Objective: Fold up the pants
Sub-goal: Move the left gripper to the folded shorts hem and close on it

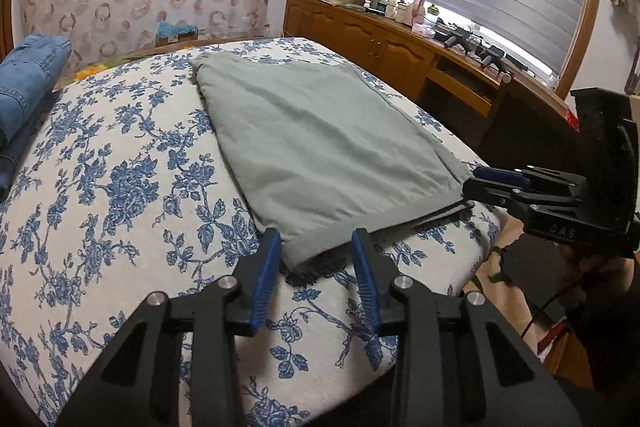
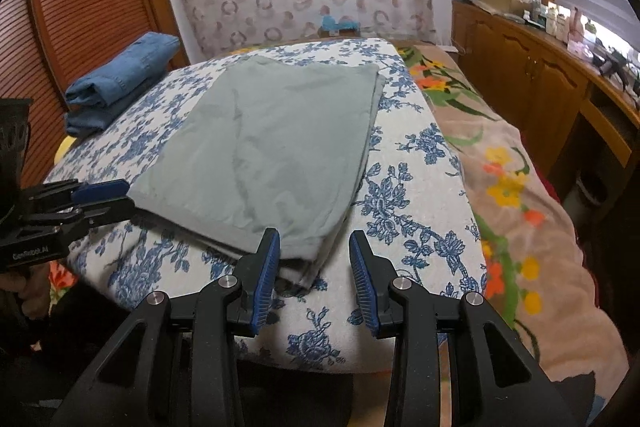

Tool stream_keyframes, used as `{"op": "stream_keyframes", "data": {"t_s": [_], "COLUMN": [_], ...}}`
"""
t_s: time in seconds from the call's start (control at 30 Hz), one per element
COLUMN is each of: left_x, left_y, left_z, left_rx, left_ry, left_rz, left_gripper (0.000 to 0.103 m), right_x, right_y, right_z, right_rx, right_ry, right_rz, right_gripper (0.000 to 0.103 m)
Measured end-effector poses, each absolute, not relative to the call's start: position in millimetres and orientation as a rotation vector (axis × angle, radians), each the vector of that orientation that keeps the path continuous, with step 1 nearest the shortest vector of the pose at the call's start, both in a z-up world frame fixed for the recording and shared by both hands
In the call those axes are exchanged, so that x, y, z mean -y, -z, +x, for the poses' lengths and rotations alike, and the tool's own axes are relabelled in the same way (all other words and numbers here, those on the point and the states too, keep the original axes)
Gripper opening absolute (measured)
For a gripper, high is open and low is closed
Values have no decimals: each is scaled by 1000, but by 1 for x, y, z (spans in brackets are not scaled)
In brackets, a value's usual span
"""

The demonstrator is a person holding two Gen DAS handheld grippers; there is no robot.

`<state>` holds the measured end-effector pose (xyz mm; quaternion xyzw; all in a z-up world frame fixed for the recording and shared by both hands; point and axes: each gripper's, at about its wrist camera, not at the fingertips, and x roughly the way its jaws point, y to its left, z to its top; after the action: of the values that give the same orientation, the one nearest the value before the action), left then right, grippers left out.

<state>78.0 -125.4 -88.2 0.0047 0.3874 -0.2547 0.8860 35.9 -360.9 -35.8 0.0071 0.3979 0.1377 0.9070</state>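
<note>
Grey-green pants lie flat on the floral bed cover, long axis running straight away from me. My left hand-held gripper and right hand-held gripper both stand spread at the near hem's two corners, equally close, pinching nothing yet.

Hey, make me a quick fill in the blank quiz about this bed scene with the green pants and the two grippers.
1. The gray-green pants lie on a floral cloth printed in white and ____.
2. Both the left gripper and the right gripper have their jaws ____.
3. The folded garment at the bed's far left is a pair of blue ____.

Missing words: blue; open; jeans
</note>
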Motion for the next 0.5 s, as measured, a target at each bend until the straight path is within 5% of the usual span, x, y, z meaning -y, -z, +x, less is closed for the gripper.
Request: {"op": "stream_keyframes", "data": {"t_s": [0.5], "left_x": [127], "left_y": [102], "left_z": [80], "left_rx": [-820], "left_ry": [505], "left_rz": [30], "left_gripper": [35], "right_x": [364], "right_y": [43], "right_z": [40], "right_rx": [-841], "right_ry": [-264], "right_rz": [39], "right_gripper": [36]}}
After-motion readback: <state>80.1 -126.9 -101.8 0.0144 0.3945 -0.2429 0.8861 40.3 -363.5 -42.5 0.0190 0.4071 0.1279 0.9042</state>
